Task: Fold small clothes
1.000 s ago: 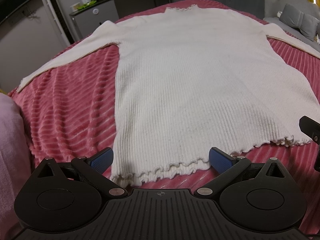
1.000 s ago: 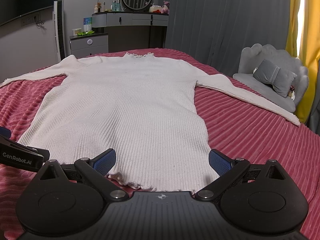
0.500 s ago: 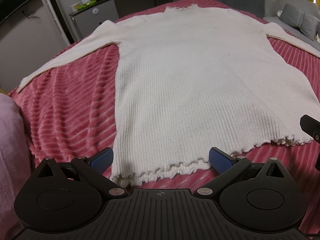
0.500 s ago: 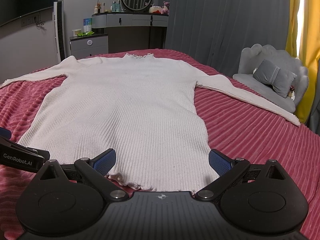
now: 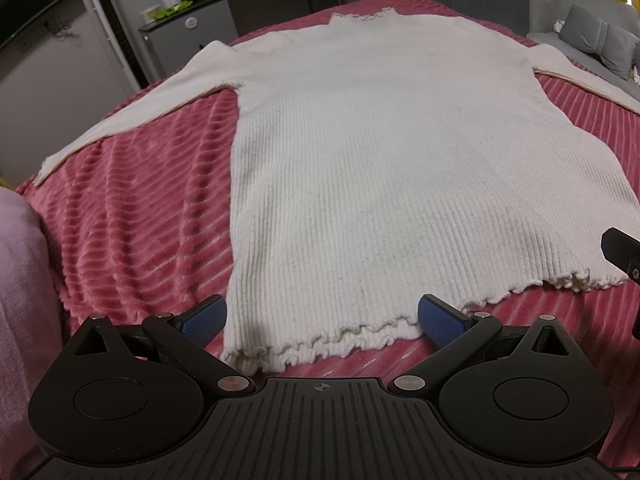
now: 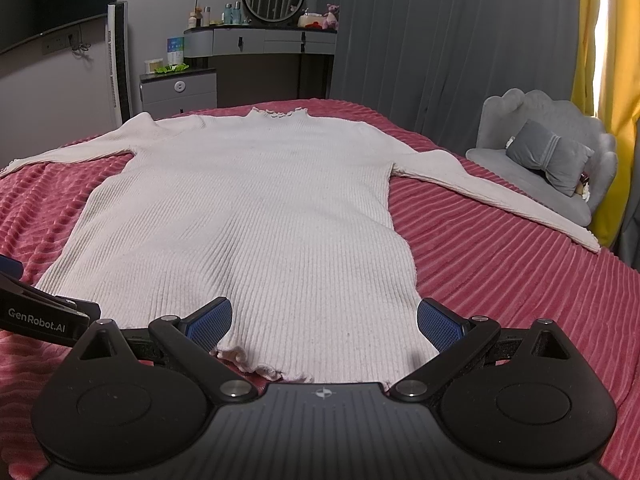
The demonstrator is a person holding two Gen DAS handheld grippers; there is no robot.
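Cream sweater [image 5: 400, 168] lies flat, long axis running away from both grippers; hem nearest. Left gripper [image 5: 322, 318] and right gripper [image 6: 324, 320] spread wide, empty, straddling the hem corners.

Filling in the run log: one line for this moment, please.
sweater flat, unfolded on bedspread | left tongs open at hem | right tongs open at hem

Your left gripper [image 5: 322, 318] sits at the sweater's hem, jaws spread wide.

You see the cream ribbed sweater [image 5: 400, 160] spread flat on the red striped blanket [image 5: 140, 220], collar far from you, one sleeve [image 5: 132, 116] stretched out to the left. Its frilled hem [image 5: 340, 336] lies between your blue fingertips [image 5: 204, 316], neither touching it. A black piece of the right gripper [image 5: 624, 252] shows at the right edge.
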